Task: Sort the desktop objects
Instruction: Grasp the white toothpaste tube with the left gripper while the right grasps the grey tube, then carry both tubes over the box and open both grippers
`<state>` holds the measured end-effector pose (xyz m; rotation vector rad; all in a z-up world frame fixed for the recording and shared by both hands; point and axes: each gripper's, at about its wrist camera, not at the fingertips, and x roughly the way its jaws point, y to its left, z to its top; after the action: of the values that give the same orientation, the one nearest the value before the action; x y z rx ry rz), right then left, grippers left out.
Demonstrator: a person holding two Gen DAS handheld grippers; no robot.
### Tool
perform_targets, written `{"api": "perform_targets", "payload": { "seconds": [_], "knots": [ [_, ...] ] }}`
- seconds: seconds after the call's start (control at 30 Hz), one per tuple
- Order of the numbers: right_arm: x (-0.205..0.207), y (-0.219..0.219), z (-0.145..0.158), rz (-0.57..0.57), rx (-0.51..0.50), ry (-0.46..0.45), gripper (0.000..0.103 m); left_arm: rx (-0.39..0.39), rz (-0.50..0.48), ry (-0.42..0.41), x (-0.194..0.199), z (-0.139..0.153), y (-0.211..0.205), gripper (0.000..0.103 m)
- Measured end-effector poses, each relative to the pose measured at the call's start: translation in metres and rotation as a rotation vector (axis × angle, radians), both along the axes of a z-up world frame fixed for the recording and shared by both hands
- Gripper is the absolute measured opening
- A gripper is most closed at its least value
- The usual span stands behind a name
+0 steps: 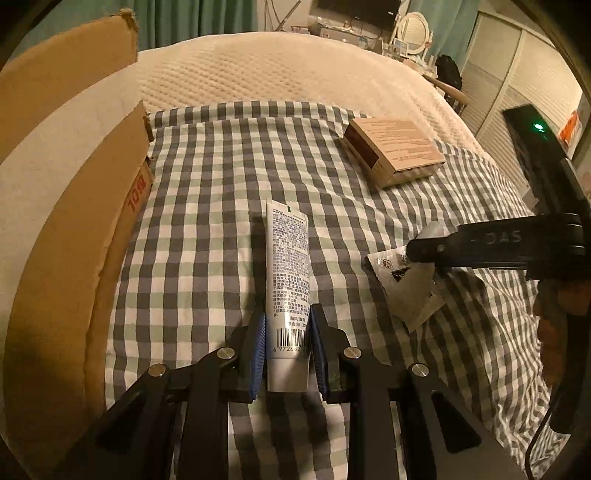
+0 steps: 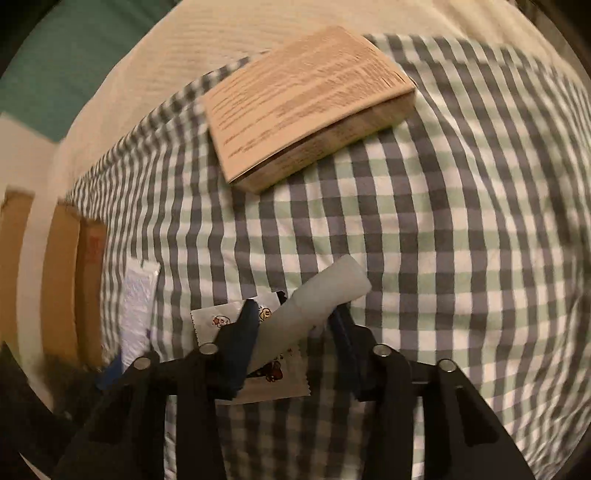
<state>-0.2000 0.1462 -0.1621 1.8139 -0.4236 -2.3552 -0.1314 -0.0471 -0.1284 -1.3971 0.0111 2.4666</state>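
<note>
Left wrist view: checked cloth [image 1: 207, 206] over cream bedspread [image 1: 258, 70], teal curtains [image 1: 184, 18] behind. Left gripper [image 1: 287, 354] fingers pinch white tube [image 1: 288, 280]; right gripper [image 2: 291, 332] fingers spread round grey tube [image 2: 317, 306].

The left hand-held gripper [image 1: 287, 354] clamps a white tube [image 1: 288, 291] over checked cloth [image 1: 207, 206], a tan box [image 1: 395, 151] beyond.

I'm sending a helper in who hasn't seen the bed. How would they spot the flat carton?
Start at the checked cloth spread over the cream bedcover. At its far right corner lies a tan cardboard box, flat, printed side up. It is the only rigid rectangular thing there; the white tube and sachet sit nearer.
</note>
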Motion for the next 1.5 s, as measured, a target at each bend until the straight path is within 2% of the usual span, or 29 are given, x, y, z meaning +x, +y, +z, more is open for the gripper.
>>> {"api": "perform_targets", "payload": {
  "seconds": [0.23,0.3,0.37,0.53,0.87,1.17,1.3,1.4,1.5],
  "knots": [
    [0.013,0.014,0.026,0.01,-0.042,0.066,0.024,0.039,0.023,0.009,0.009,0.019,-0.007,0.022],
    [0.017,0.012,0.038,0.019,-0.025,0.091,0.022,0.052,0.027,0.014,0.013,0.027,-0.008,0.022],
    [0.023,0.01,0.052,0.036,-0.001,0.12,0.021,0.058,0.034,0.027,0.018,0.035,-0.008,0.022],
    [0.041,-0.004,0.085,0.058,-0.013,0.18,0.02,0.075,0.027,0.051,0.036,0.057,-0.006,0.022],
    [0.092,-0.035,0.163,0.171,0.038,0.325,0.019,0.084,0.028,0.131,0.077,0.113,-0.015,0.022],
    [0.132,-0.067,0.223,0.231,-0.019,0.41,0.019,0.124,0.123,0.247,0.095,0.175,-0.057,0.023],
    [0.144,-0.1,0.245,0.295,-0.043,0.46,0.019,0.099,0.19,0.302,0.095,0.199,-0.089,0.022],
    [0.148,-0.126,0.256,0.343,-0.066,0.486,0.019,0.054,0.258,0.335,0.094,0.202,-0.113,0.023],
    [0.148,-0.153,0.262,0.394,-0.101,0.499,0.019,0.046,0.291,0.325,0.09,0.191,-0.136,0.023]
  ]
}}
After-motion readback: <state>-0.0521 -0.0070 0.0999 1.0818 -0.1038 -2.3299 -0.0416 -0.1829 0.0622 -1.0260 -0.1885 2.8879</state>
